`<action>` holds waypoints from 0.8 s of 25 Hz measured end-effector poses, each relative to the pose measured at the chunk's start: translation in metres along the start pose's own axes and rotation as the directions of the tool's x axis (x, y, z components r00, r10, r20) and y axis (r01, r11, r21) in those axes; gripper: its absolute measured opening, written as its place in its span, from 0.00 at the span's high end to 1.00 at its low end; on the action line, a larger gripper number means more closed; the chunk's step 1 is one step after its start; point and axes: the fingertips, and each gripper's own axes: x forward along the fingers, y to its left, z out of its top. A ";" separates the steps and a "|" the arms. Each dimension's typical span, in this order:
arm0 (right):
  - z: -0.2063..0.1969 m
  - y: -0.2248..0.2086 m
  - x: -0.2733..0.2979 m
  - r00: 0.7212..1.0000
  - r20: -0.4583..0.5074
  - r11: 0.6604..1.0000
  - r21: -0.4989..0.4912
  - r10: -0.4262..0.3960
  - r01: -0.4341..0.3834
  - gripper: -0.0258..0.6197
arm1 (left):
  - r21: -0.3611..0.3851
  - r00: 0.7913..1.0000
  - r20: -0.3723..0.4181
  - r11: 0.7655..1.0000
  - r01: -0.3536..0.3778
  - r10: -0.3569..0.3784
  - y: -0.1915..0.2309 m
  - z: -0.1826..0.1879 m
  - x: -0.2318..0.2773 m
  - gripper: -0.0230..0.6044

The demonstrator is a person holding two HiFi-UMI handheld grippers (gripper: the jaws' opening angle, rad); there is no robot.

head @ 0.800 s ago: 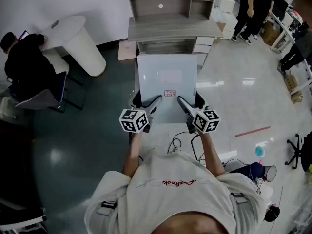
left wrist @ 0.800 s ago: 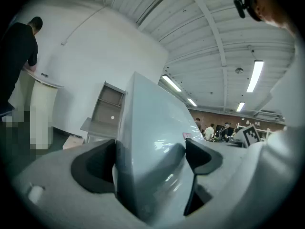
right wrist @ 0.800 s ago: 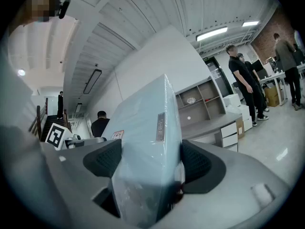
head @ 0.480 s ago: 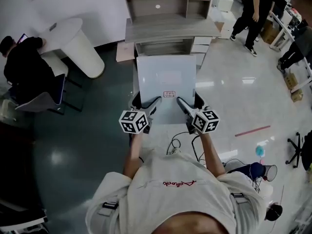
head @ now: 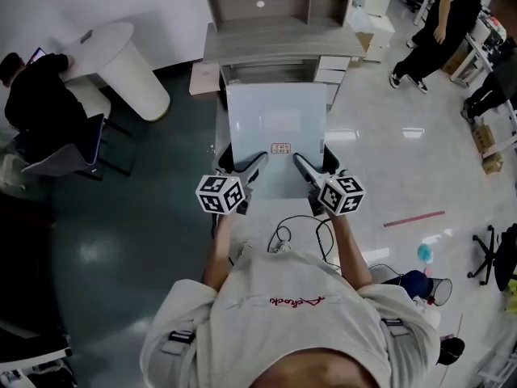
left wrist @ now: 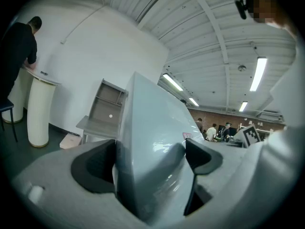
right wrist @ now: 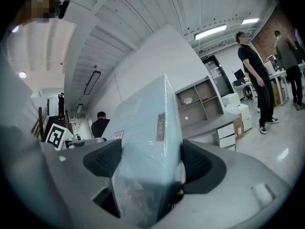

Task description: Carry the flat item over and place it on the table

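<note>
We carry the flat box (head: 275, 128), pale blue-grey, rectangular and wrapped in glossy clear film, with a small red-and-white label (head: 280, 148) near our end. It hangs in the air over the floor, roughly level. It reaches forward from us towards the bench (head: 283, 45), a grey wooden desk with a shelf unit at its back. It is not on the bench yet.

We judge the flat box to be stiff, since it juts out from its near end alone without any sag that we can see. It looks fairly light for its size. Because so much of it lies ahead of the grip, the far end will want to dip. The film looks slick, so a slack grip could let it creep, and the corners would probably dent if knocked against the bench edge. The two near corners, taken evenly, seem to us the right places to hold it.

The left hand-held gripper (head: 241, 165) has its jaws spread about as wide as they go. Even so, they are closed onto the near left corner, with both dark pads bearing on the flat box. The right hand-held gripper (head: 317, 166) is the same at the near right corner: its jaws are wide, its pads press on either side, and the film is crumpled between them.
</note>
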 end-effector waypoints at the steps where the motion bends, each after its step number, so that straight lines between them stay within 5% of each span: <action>1: 0.001 -0.003 -0.001 1.000 -0.004 1.000 0.000 0.002 -0.002 0.34 | -0.001 1.000 0.000 1.000 -0.004 0.004 -0.002 0.000 0.002 0.22; 20: 0.009 -0.030 0.013 1.000 0.000 1.000 -0.013 0.022 -0.022 0.34 | 0.002 0.999 0.025 1.000 -0.026 0.025 -0.001 -0.002 0.029 0.22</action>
